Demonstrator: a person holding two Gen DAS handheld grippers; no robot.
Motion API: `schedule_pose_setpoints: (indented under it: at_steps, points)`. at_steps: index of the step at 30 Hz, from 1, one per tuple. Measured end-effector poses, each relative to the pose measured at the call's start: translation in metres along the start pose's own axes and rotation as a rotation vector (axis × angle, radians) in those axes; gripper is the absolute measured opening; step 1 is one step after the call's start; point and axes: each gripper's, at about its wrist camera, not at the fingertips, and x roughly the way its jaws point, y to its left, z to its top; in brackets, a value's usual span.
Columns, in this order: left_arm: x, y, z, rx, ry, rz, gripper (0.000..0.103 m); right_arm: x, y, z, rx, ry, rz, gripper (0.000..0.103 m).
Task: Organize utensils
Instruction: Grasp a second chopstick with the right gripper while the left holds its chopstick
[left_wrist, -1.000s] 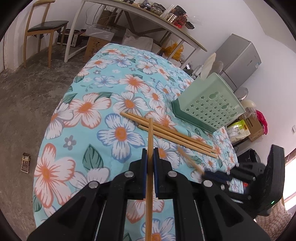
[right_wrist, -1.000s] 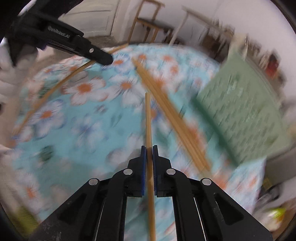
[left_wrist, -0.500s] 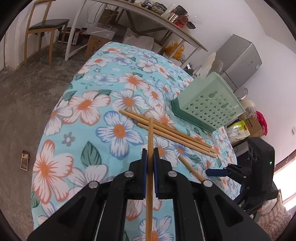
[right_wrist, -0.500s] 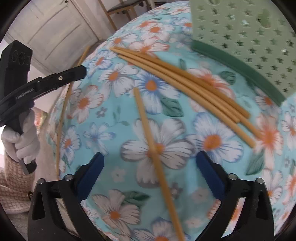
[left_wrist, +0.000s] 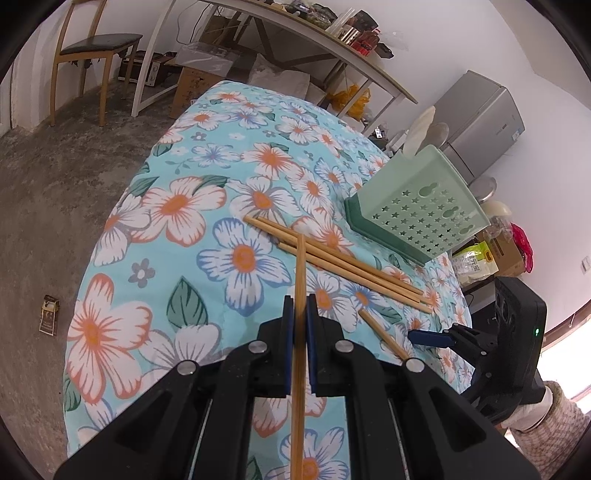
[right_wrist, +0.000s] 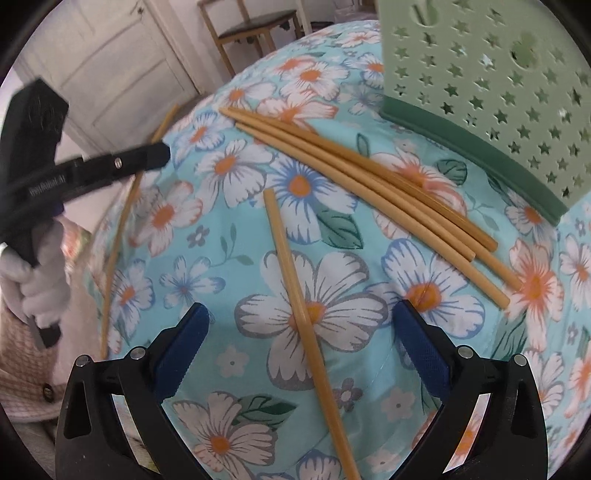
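1. Left gripper (left_wrist: 300, 314): clenched on a single chopstick (left_wrist: 298, 354), blue pads pressed to either side of the shaft, stick running forward along the fingers and lifted clear of the floral tablecloth (left_wrist: 177, 199), tip pointing toward the bundle beyond.
2. Right gripper (right_wrist: 301, 332): released, jaws spread wide, grasping nothing, hovering low over a loose chopstick (right_wrist: 299, 299) lying alone on the cloth between the two pads; contact with the cloth impossible to tell.
3. Grouped so far: a bundle of chopsticks (right_wrist: 373, 184), apparently four, lying side by side and roughly parallel on the cloth, just beside the dark green base of the utensil basket (right_wrist: 491, 85).
4. Inside the pale green, star-pierced basket: nothing visible from either view; interior hidden, so contents unknown.
5. Left to do, as a judgement: loose stick under the right jaws not yet gathered, held stick in the left not yet placed, and the bundle itself possibly bound for the basket.
6. Overall progress, judged from the layout: somewhere past the middle if a tidy bundle is the goal, much earlier if everything belongs in the basket.
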Motion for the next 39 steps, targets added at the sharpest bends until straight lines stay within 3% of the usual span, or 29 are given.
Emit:
schedule_pose_setpoints:
  at_steps: [8,12,21,30,32,33,35,39]
  points:
    - [-0.001,0.000,0.000,0.001,-0.001,0.001,0.006,-0.006,-0.020,0.000,0.049,-0.007,0.068,0.097]
    - [-0.001,0.000,0.000,0.001,-0.001,0.000,0.006,-0.023,-0.050,0.001,0.045,0.008,0.096,0.097]
    - [-0.002,0.000,0.000,0.003,-0.005,0.006,0.006,-0.035,-0.088,-0.001,0.153,-0.029,0.259,0.097]
    - [-0.002,-0.001,0.000,-0.002,-0.004,0.010,0.006,-0.037,-0.074,-0.001,0.114,-0.041,0.185,0.096]
    - [-0.002,-0.001,0.000,-0.002,-0.005,0.011,0.006,-0.038,-0.064,0.000,0.069,-0.043,0.132,0.087]
    - [-0.002,-0.001,0.000,-0.002,-0.006,0.012,0.006,-0.039,-0.059,0.000,0.042,-0.048,0.107,0.077]
    - [-0.002,-0.001,0.000,-0.002,-0.006,0.013,0.006,-0.042,-0.045,0.003,-0.038,-0.079,0.040,0.071]
    - [-0.001,-0.001,0.001,0.000,-0.005,0.012,0.006,-0.037,-0.027,0.015,-0.118,-0.100,0.009,0.055]
